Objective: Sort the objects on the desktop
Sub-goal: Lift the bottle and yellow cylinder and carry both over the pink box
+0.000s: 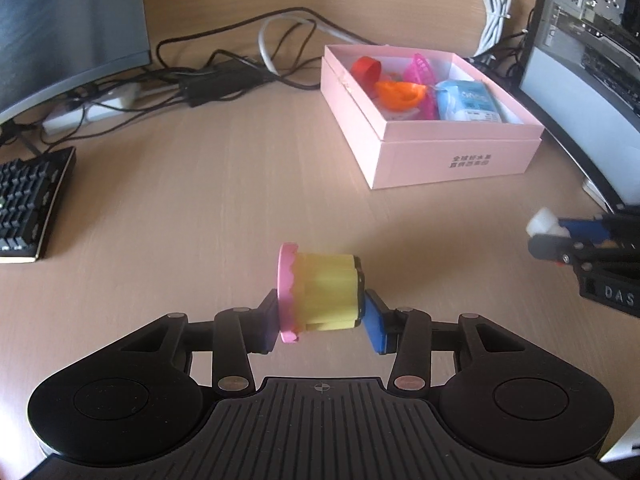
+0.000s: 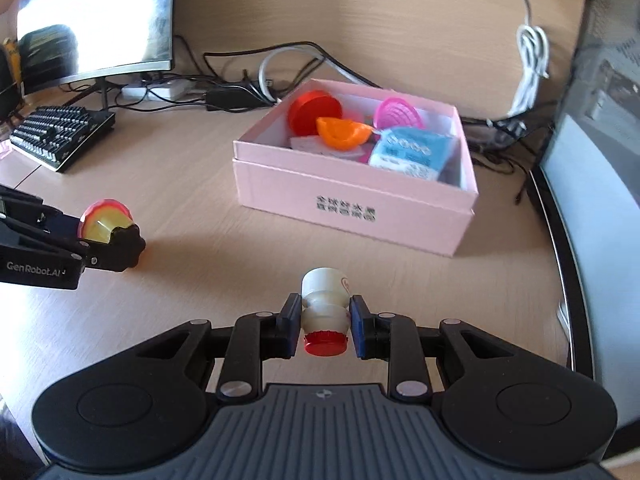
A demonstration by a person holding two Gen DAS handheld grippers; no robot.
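Left wrist view shows you the wooden desk [image 1: 180,200], with the pink box [image 1: 448,156] standing toward its far right corner, near a monitor [image 1: 580,92], and a keyboard [image 1: 28,204] at its left edge. Inside the box lie a blue tissue pack [image 1: 468,102], a red lid [image 2: 314,112], an orange bowl [image 1: 400,94] and a pink basket [image 2: 398,114]. Your left gripper [image 1: 320,320] clamps a yellow toy cup [image 1: 324,296] sideways above the near edge. Your right gripper [image 2: 324,324] pinches a small white bottle [image 2: 326,300], red cap toward you.
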